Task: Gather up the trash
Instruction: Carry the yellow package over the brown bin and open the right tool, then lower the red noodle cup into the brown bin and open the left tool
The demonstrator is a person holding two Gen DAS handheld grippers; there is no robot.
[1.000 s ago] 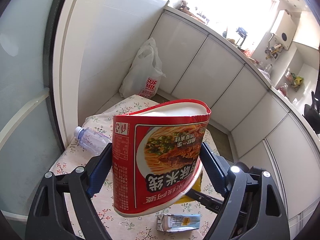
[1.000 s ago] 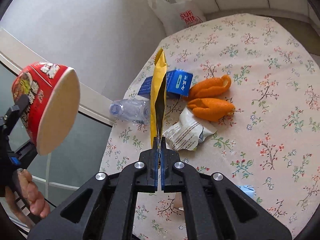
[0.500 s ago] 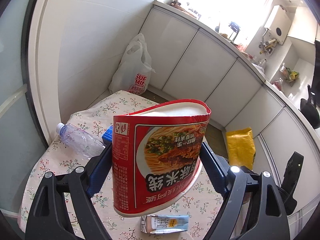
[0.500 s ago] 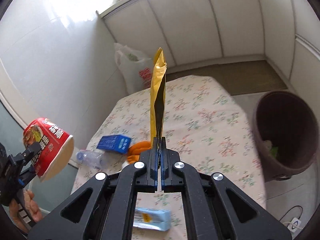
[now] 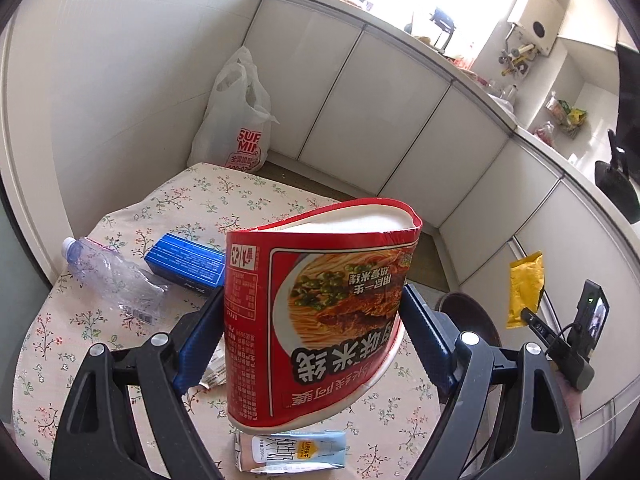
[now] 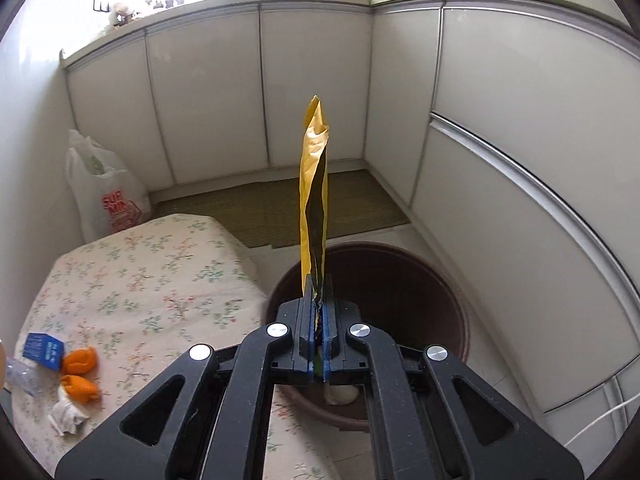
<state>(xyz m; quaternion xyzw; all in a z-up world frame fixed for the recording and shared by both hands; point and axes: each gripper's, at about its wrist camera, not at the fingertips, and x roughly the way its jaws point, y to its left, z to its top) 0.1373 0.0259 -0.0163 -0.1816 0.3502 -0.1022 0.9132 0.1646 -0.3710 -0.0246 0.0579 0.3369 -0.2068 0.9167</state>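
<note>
Since a second ago the right gripper has swung off the flowered table and now hangs above the brown bin, carrying the yellow wrapper. The wrapper stands edge-on, its long axis running straight ahead from the fingertips, its free end pointing away. The jaws are clenched almost together on its lower end.

The left gripper is spread wide and clamps the red noodle cup by its sides. The cup lies tipped, its white base turned up and away, its mouth probably toward the camera. Below the cup a milk carton lies on the table; ahead and left lie a blue box and a clear bottle.
</note>
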